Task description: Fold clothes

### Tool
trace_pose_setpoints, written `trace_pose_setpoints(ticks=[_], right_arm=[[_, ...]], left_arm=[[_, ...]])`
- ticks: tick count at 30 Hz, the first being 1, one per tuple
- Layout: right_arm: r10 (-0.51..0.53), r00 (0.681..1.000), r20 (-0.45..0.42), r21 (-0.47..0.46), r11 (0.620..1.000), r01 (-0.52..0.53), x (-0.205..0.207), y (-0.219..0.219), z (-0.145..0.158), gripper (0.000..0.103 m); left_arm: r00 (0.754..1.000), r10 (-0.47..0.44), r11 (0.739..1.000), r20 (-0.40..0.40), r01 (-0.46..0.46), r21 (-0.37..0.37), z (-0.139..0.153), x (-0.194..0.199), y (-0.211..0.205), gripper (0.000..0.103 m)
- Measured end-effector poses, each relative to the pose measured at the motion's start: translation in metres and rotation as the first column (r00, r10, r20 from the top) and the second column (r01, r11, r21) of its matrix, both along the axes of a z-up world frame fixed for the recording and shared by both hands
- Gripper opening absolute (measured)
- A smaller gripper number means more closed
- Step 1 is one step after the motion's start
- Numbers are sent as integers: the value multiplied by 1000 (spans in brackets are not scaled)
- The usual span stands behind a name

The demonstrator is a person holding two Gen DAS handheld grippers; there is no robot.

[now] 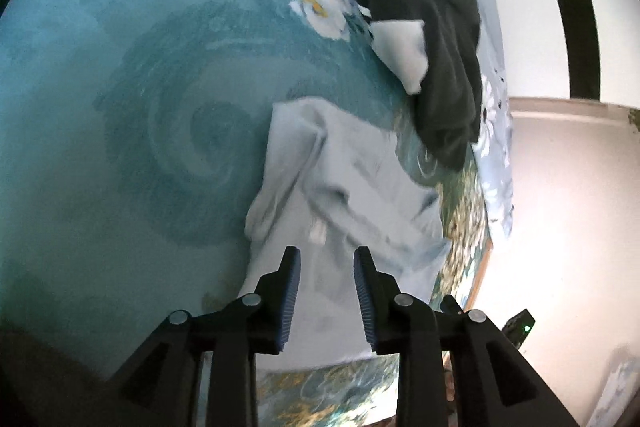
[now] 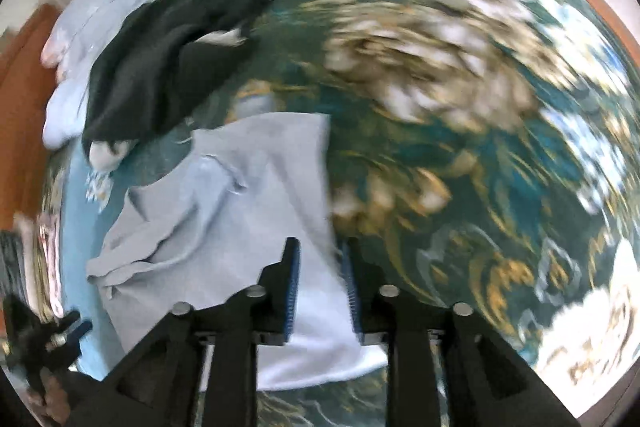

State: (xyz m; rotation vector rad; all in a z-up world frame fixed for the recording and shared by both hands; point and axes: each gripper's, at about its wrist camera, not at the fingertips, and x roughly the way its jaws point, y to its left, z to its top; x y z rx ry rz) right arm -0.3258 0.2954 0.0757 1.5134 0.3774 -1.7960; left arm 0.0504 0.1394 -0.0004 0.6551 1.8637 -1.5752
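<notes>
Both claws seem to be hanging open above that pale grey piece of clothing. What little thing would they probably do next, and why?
Probably lower and pinch the near edge of the light grey garment. The left gripper and right gripper both hang open with nothing between their fingers, and the garment lies rumpled and unfolded on the patterned bedspread. The dark garment lies apart, farther back, so it can wait.

A pale grey garment (image 1: 344, 195) lies crumpled and partly spread on the bed's patterned cover, near its front edge, with one long fold or sleeve bunched along its left side. A dark, near-black garment (image 1: 436, 39) lies heaped farther back, toward the cover's far edge, with a white piece (image 1: 400, 51) tucked against it.
</notes>
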Motion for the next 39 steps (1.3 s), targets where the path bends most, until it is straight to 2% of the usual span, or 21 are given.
trace_pose_setpoints(ticks=[3,7,10,12,13,14,19,25,28,32,36,39], right_arm=[[82,996,-32,20,996,-82,9,-27,-4,28],[171,983,-74,61,984,-167,16,-62,-16,31],[227,969,-102,97,971,-217,20,-81,-25,31],[236,966,-107,117,968,-224,19,-86,-29,23],[239,965,-109,126,966,-225,18,-89,-31,5],[244,964,-108,130,965,-229,17,-90,-31,4],[298,947,-119,126,951,-283,14,-104,-21,4],[251,946,-208,127,965,-228,-11,-135,-3,3],[233,954,-187,162,966,-204,-23,-150,-14,3],[202,961,-189,207,965,-162,-29,-157,-31,3],[91,967,-239,163,985,-53,-42,-147,-22,4],[-4,987,-158,92,996,19,-56,-126,-14,5]], left_arm=[[1000,9,1000,-10,-9,-1,-2,-9,-16,39],[999,-17,1000,43,16,11,-10,-21,-33,39],[999,-31,999,31,29,42,-20,-29,-37,37],[999,-33,997,20,32,64,-27,-33,-39,30],[999,-31,997,22,30,65,-30,-34,-40,20],[999,-29,998,26,27,64,-32,-34,-41,8],[1000,-6,999,-21,7,50,-31,-32,-53,4],[997,59,998,-42,-59,0,-22,-29,-90,4],[996,81,997,-39,-80,17,-30,-27,-102,3],[1000,10,999,3,-10,-51,-27,-33,-89,5],[997,-58,991,49,63,-116,-24,-39,-76,6],[991,-106,980,87,119,-161,-22,-44,-66,15]])
